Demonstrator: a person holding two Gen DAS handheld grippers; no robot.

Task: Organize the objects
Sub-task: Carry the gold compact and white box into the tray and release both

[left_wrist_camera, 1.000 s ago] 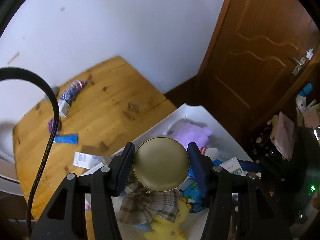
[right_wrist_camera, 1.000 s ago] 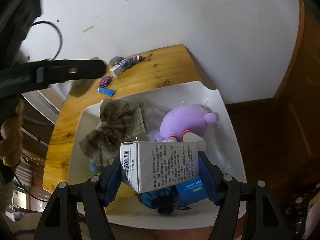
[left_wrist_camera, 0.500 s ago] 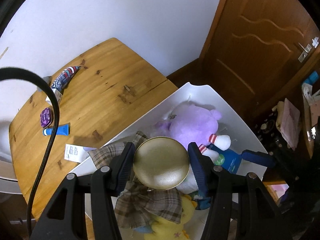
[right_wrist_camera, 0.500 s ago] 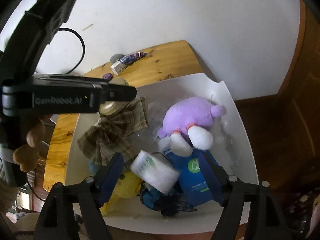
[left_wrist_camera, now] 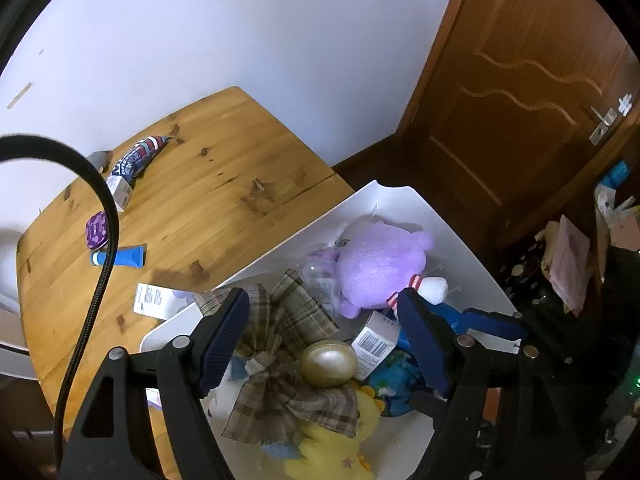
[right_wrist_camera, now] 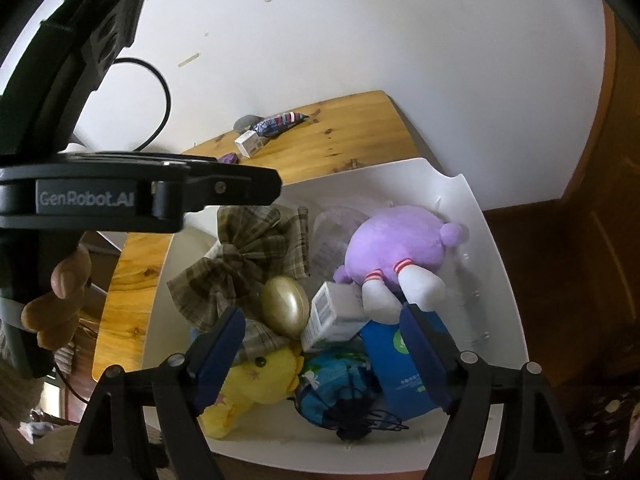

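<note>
Fingers of the left gripper (left_wrist_camera: 324,340) stand spread and clasp nothing; the jaws have just been opening. The gold round tin (left_wrist_camera: 328,363) lies loose below the gap between them, clear of both pads, resting on the plaid bow (left_wrist_camera: 280,360) inside the white bin (left_wrist_camera: 452,240). Fingers of the right gripper (right_wrist_camera: 322,350) are likewise spread and empty, after a slighter widening. Below them the white barcoded box (right_wrist_camera: 334,314) lies tilted in the bin.

Bin contents, right wrist view:
- Plaid bow (right_wrist_camera: 248,256): far left of the bin.
- Gold round tin (right_wrist_camera: 285,306): on edge against the near side of the bow, just left of the white barcoded box.
- Purple plush toy (right_wrist_camera: 396,246): far right, its white feet toward the near side, touching the box.
- Yellow plush toy (right_wrist_camera: 256,384): near left, partly under the bow.
- Blue packet (right_wrist_camera: 400,364): near right, under the box.
- Blue printed pouch (right_wrist_camera: 336,380): near centre.

The bin sits at the near right end of the wooden table (left_wrist_camera: 224,184). Remaining on the tabletop, left wrist view: a blue tube (left_wrist_camera: 120,258), a purple disc (left_wrist_camera: 96,230), a small white carton (left_wrist_camera: 120,190), a striped wrapper (left_wrist_camera: 138,156) and a white label card (left_wrist_camera: 154,300). All lie well apart from the bin except the label card, which lies just beside its left wall.

A person's hand (right_wrist_camera: 60,300) holds the left gripper's handle at the left edge of the right wrist view.
</note>
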